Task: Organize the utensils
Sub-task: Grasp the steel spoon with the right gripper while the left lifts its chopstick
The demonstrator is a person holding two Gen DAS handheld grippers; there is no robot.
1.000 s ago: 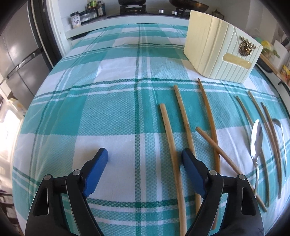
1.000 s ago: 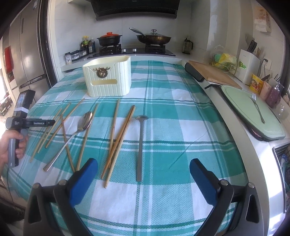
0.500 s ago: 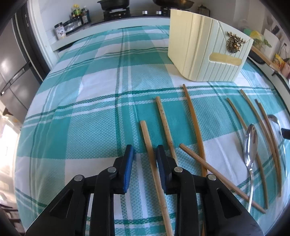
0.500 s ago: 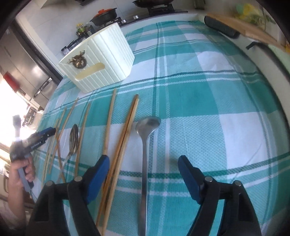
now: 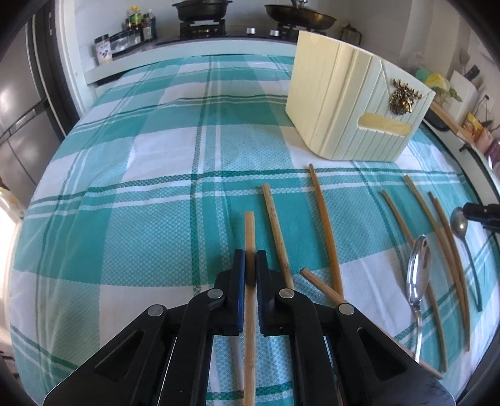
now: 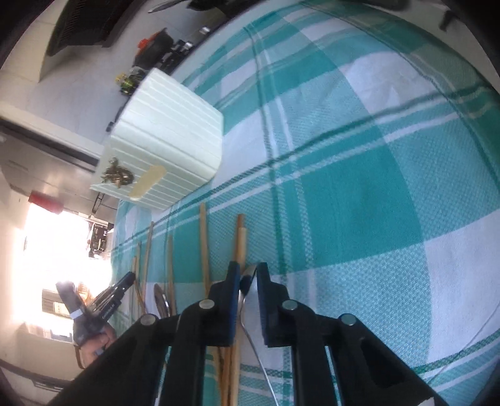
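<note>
My left gripper [image 5: 248, 265] is shut on a bamboo chopstick [image 5: 249, 231] that lies on the teal plaid cloth. Several more chopsticks [image 5: 325, 225] lie to its right, with a shiny spoon [image 5: 417, 274] and a dark steel spoon [image 5: 460, 225] further right. The cream utensil holder [image 5: 350, 103] stands at the back right. In the tilted right wrist view my right gripper [image 6: 249, 278] is shut on the steel spoon [image 6: 247, 278] near its bowl. Chopsticks [image 6: 240, 237] lie just left of it, and the holder [image 6: 165, 150] stands at the upper left.
A stove with pans [image 5: 200, 12] and spice jars [image 5: 137, 25] stands beyond the table's far edge. A fridge [image 5: 18, 103] is at the left. The other hand-held gripper [image 6: 103, 306] shows at the left of the right wrist view.
Both grippers went from wide open to shut. The left closed on the leftmost chopstick. The right dropped low, tilted and closed on the steel spoon.
</note>
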